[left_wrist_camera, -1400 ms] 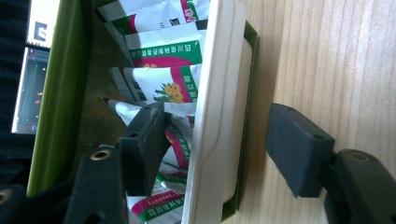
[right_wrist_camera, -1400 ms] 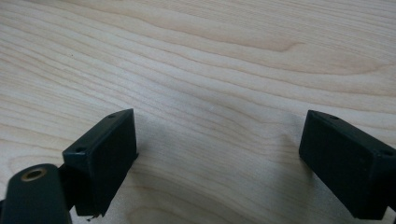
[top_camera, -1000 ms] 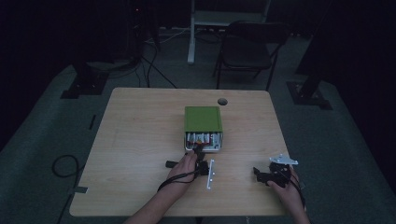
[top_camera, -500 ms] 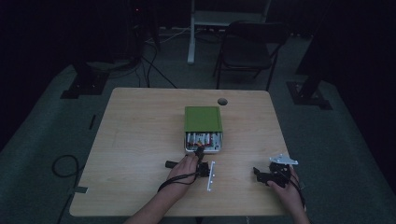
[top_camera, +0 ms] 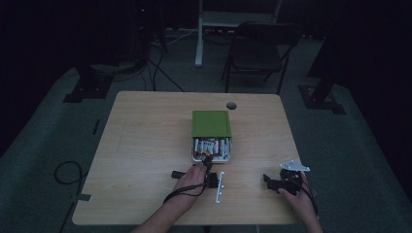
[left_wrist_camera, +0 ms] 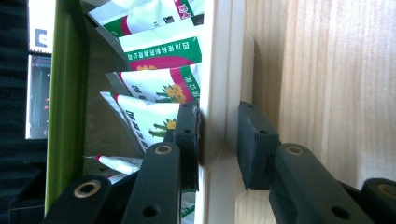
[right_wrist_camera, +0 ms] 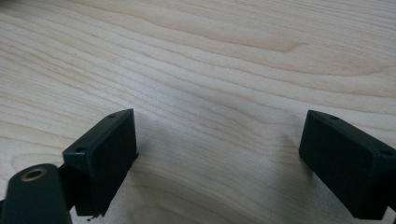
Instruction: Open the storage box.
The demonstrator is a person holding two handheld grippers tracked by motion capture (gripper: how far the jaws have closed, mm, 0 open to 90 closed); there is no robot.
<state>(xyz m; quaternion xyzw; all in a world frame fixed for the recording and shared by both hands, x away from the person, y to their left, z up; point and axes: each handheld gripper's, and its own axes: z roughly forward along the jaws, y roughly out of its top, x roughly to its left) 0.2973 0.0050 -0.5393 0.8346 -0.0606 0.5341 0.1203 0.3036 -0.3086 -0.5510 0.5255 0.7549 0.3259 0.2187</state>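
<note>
**Box of sachets on worktop, left fingers astride its white wall**

Box with a green lid sits near the middle of the worktop, a little toward the far side, its near end open and showing printed sachets standing in a row. In the left gripper view the sachets are white with green and red print and a yellow flower picture, leaning between the green lid and the white wall of the box's tray.

The left gripper reaches to the near open end of the box. Its fingers straddle the white wall, one inside among the sachets and touching the wall, the other outside over bare wood with a narrow gap still visible, so the wall is bracketed but not fully pinched. The person's left hand holds the gripper from the near side, a dark cable trailing back along the forearm.

Just near and right of that hand lies a white strip on the worktop, running near to far.

The right gripper rests well to the right, near the near edge, held by the right hand, with its grey plate on top. Its fingers are spread wide over bare wood grain, holding nothing.

A round hole marks the worktop's far edge. Beyond, on the dark floor, stands a folding chair.
</note>
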